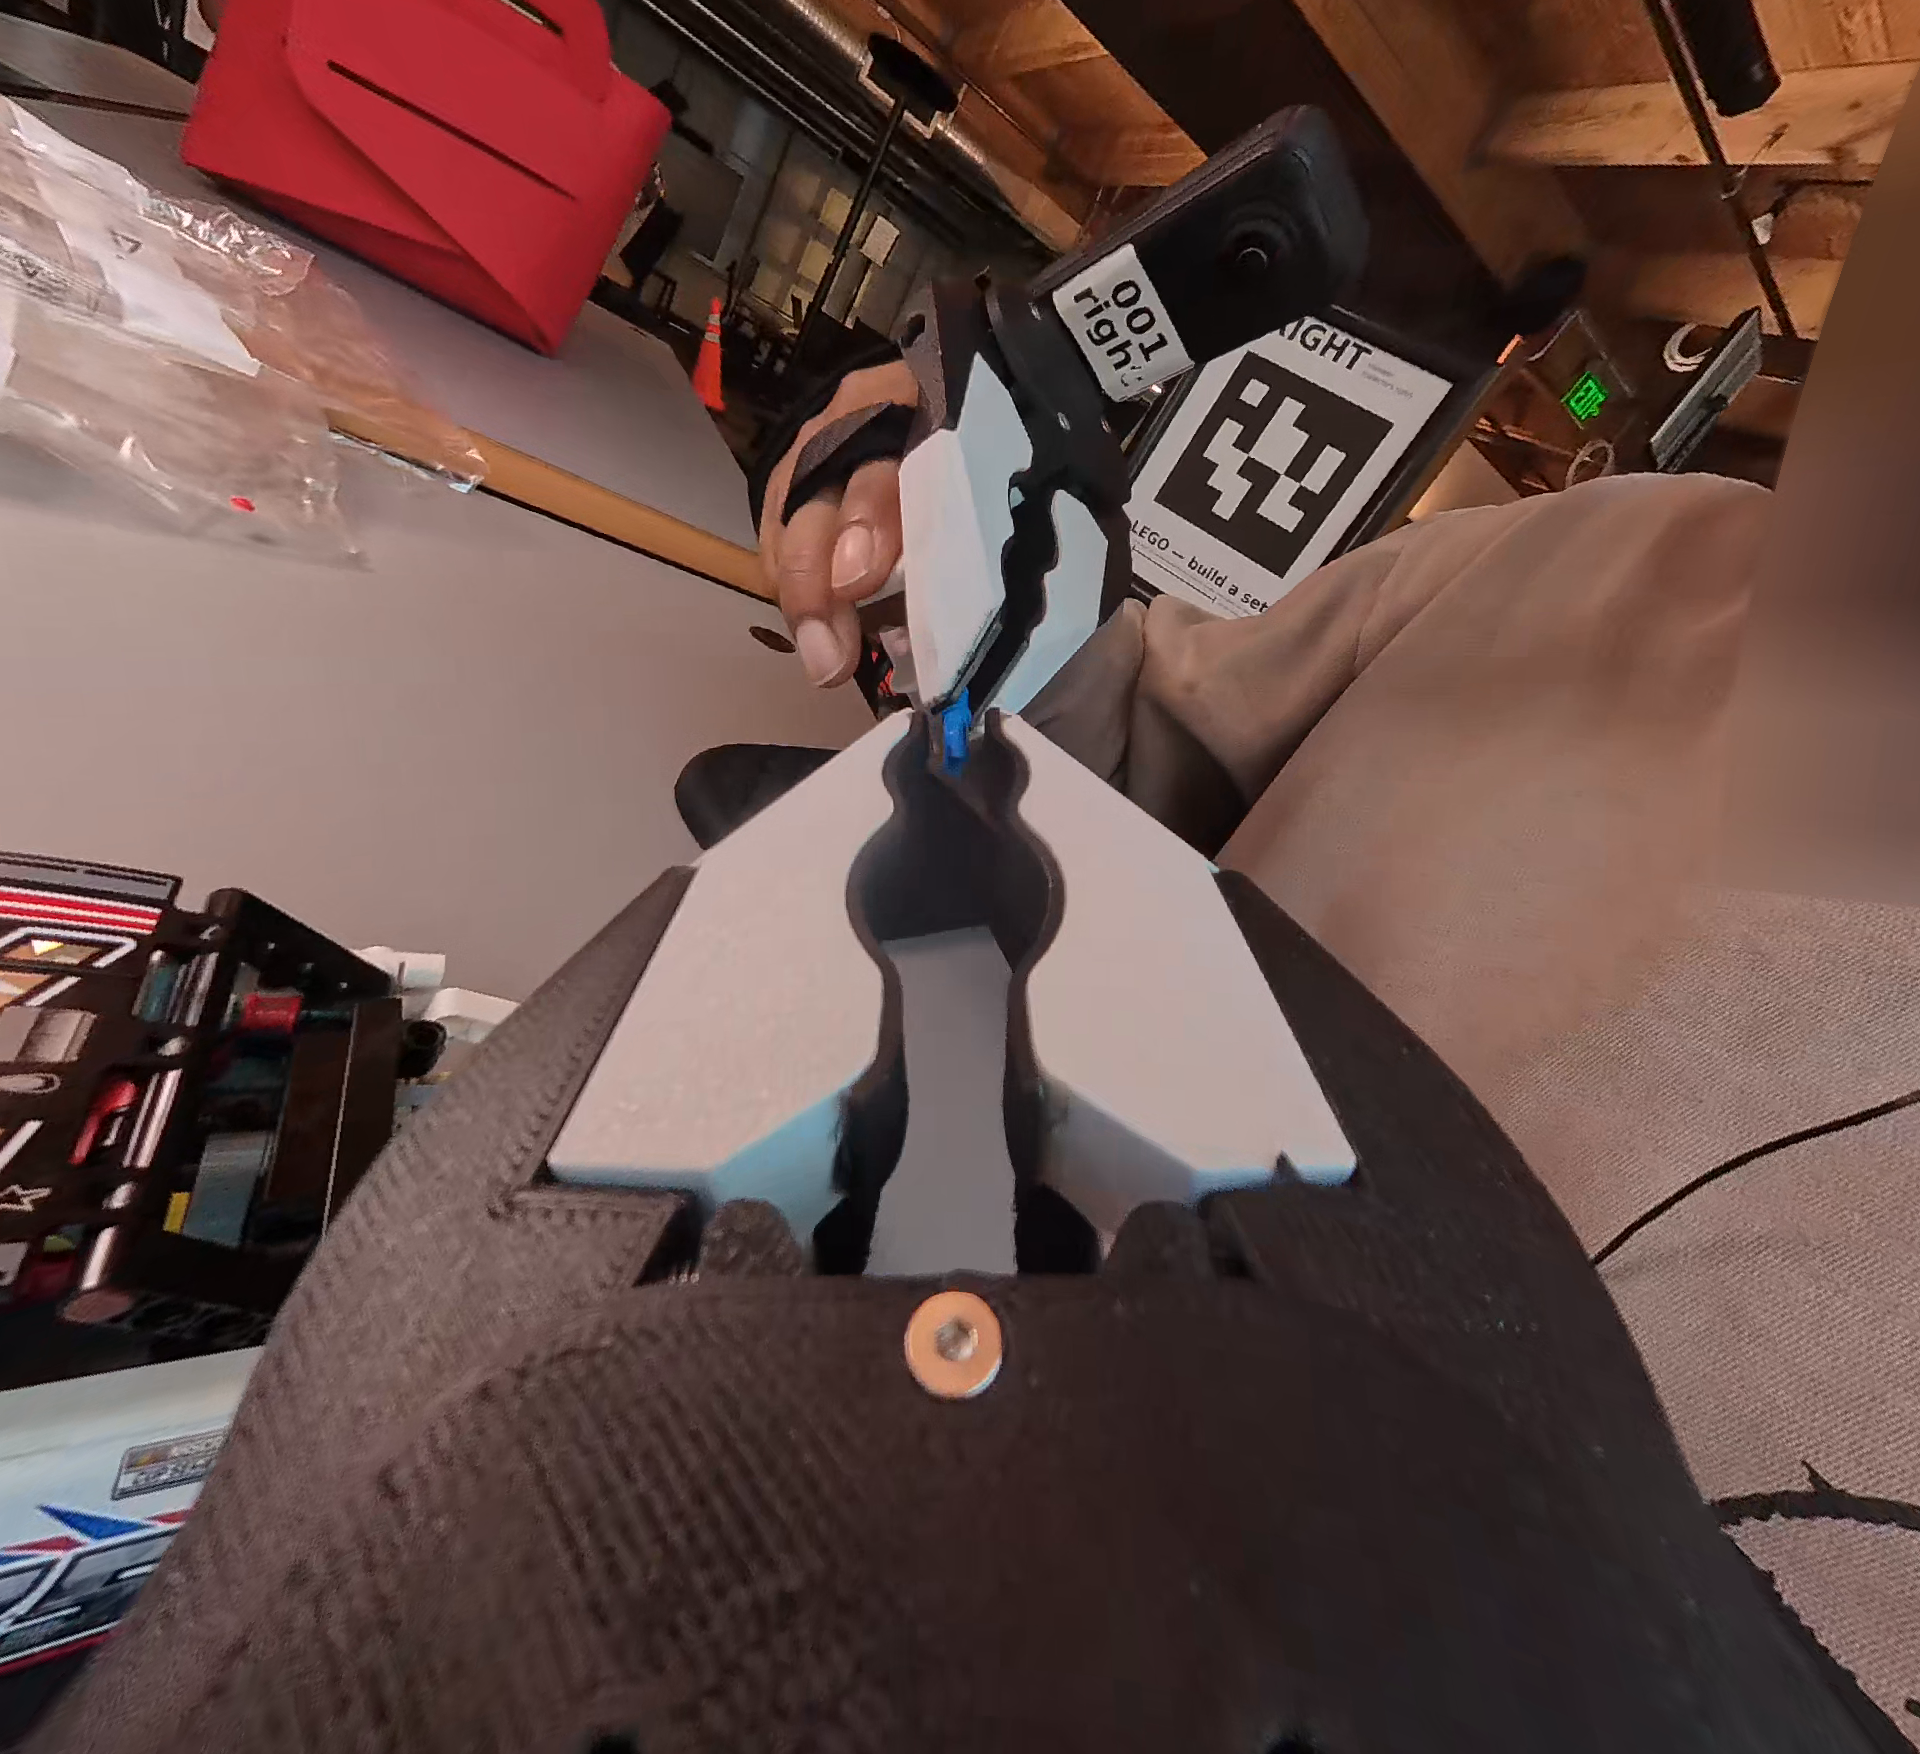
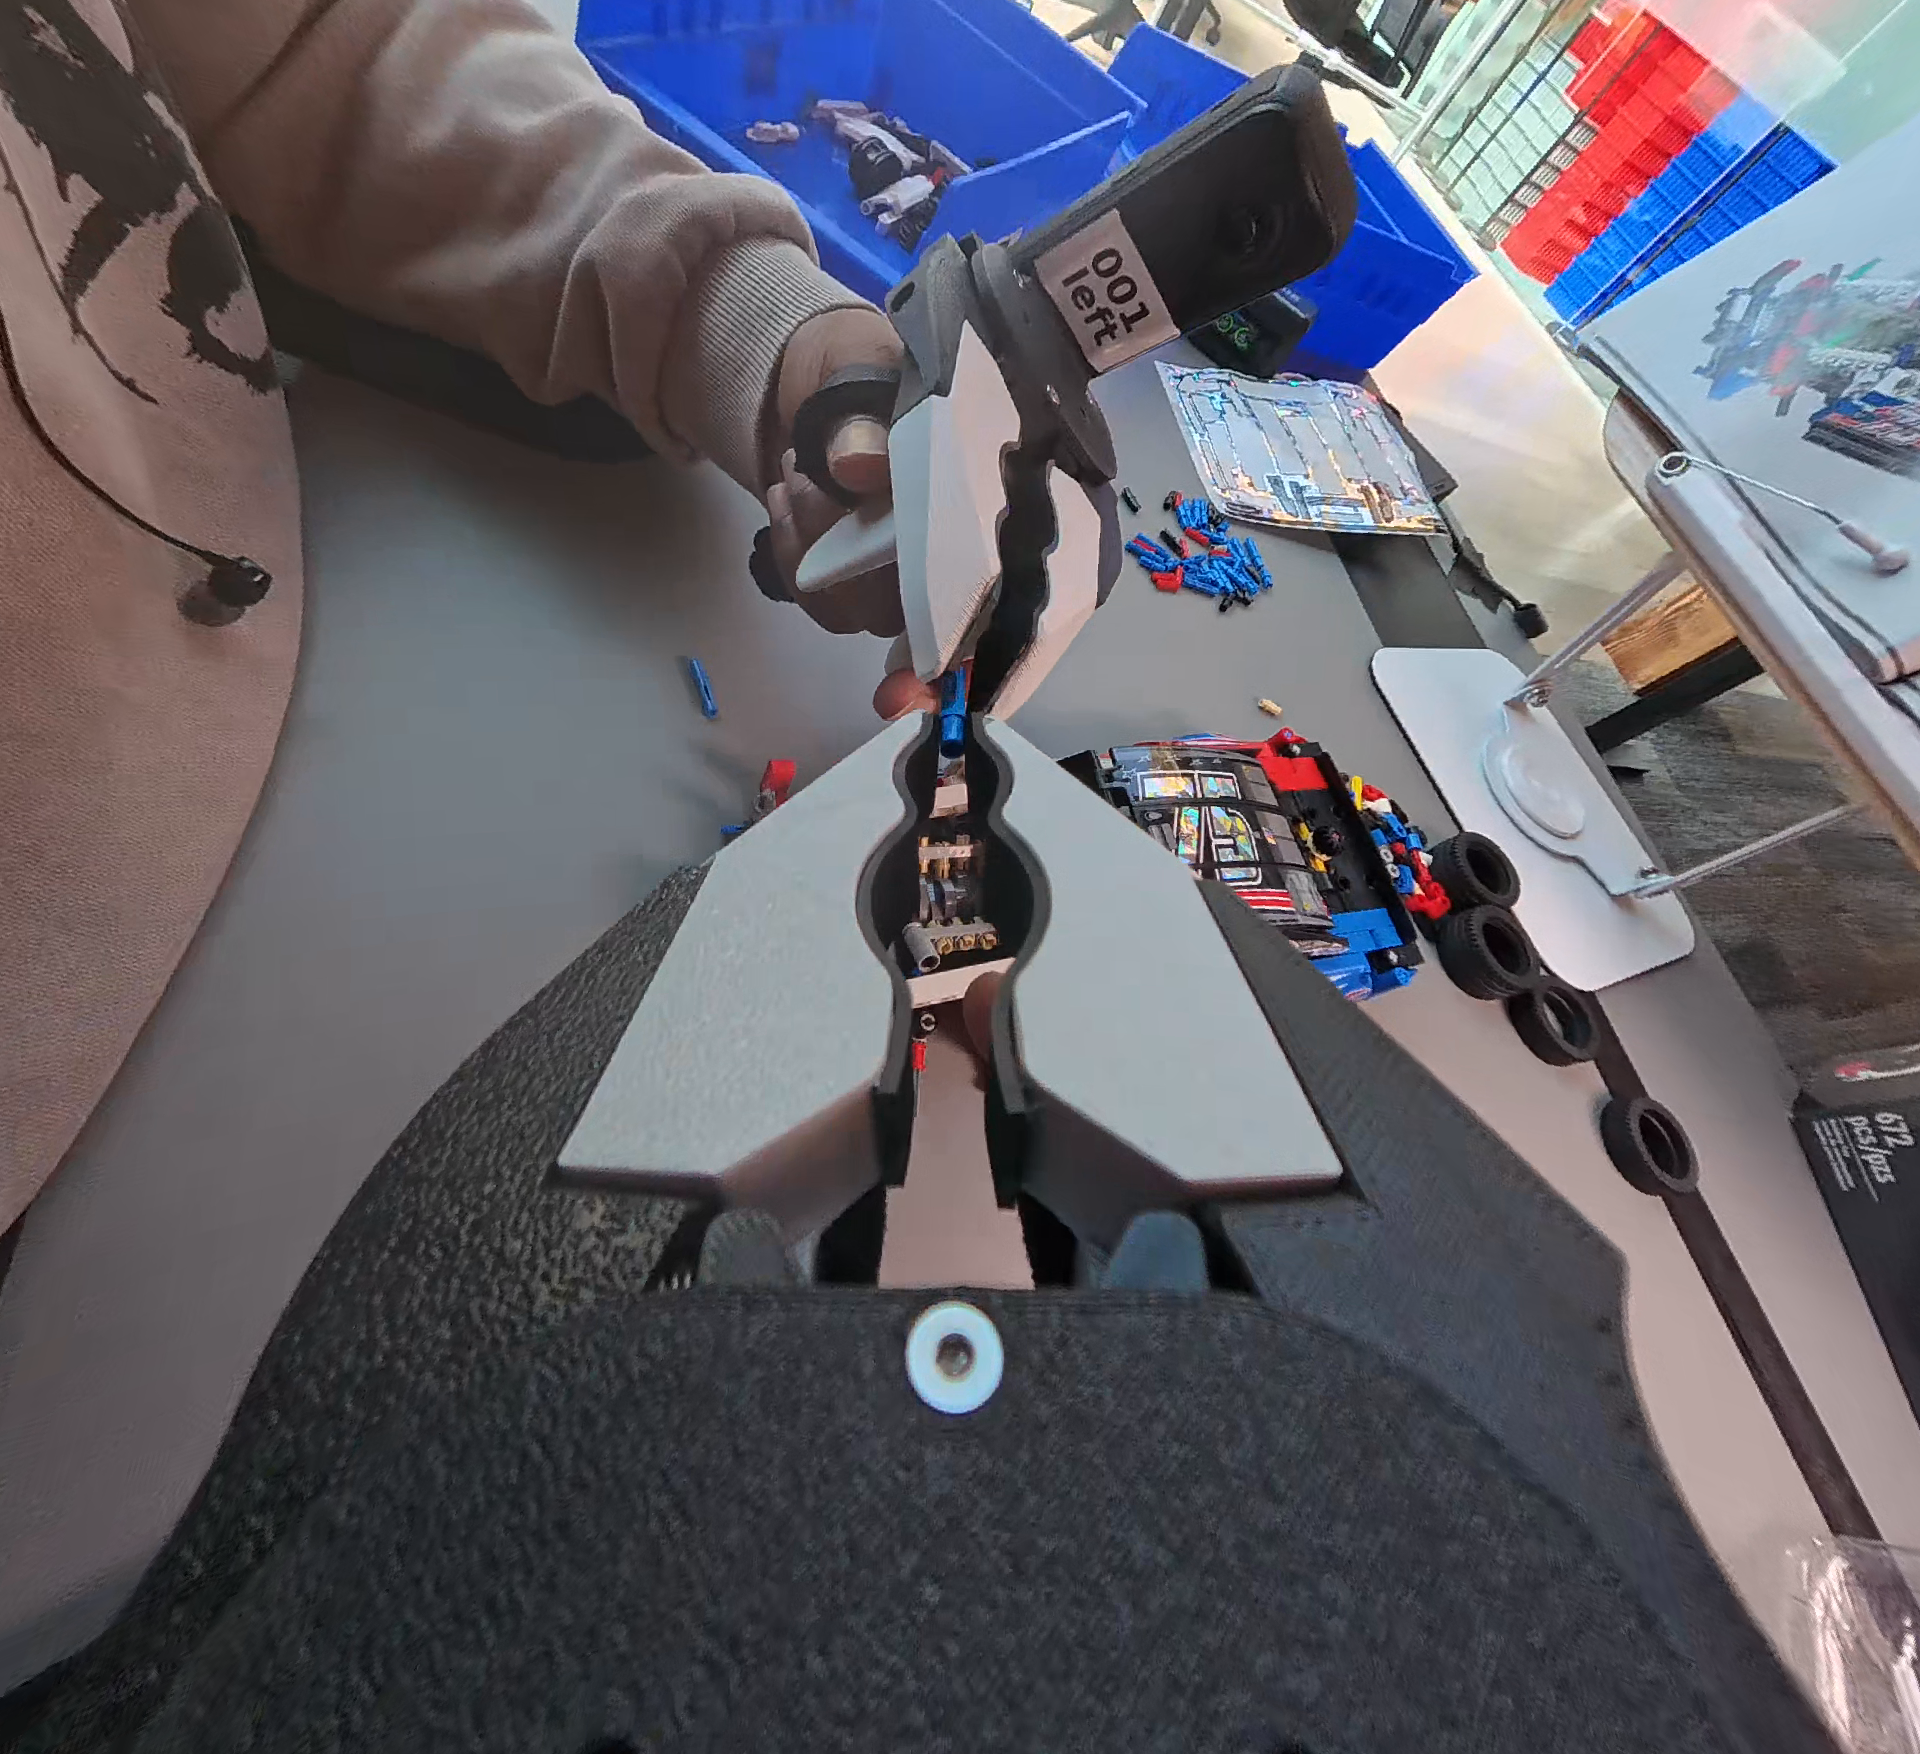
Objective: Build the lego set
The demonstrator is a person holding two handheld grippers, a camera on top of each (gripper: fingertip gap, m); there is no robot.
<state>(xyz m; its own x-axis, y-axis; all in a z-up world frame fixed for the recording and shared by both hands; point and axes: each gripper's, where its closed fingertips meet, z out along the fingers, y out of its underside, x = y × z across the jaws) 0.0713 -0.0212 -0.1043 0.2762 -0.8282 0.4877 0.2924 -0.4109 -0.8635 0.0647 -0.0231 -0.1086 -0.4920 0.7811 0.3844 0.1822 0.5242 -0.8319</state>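
Observation:
A small blue pin (image 2: 953,717) is held in the air between my two grippers, which meet tip to tip. In the right wrist view, my right gripper (image 2: 954,730) closes on its near end and my left gripper (image 2: 964,681) closes on its far end. The left wrist view shows the same pin (image 1: 953,740) at my left gripper (image 1: 954,725), with my right gripper (image 1: 954,698) above it. A small grey assembly with tan pins (image 2: 951,894) shows through the gap between my right fingers; I cannot tell what it rests on.
On the grey table (image 2: 499,665) are a partly built black, red and blue car (image 2: 1257,852), several black tyres (image 2: 1486,935), a pile of blue pins (image 2: 1205,556), a sticker sheet (image 2: 1299,447), blue bins (image 2: 862,42) and a booklet stand (image 2: 1538,831). A red box (image 1: 416,83) and plastic bags (image 1: 156,333) lie farther off. Left and right tips are no more than a few centimetres apart.

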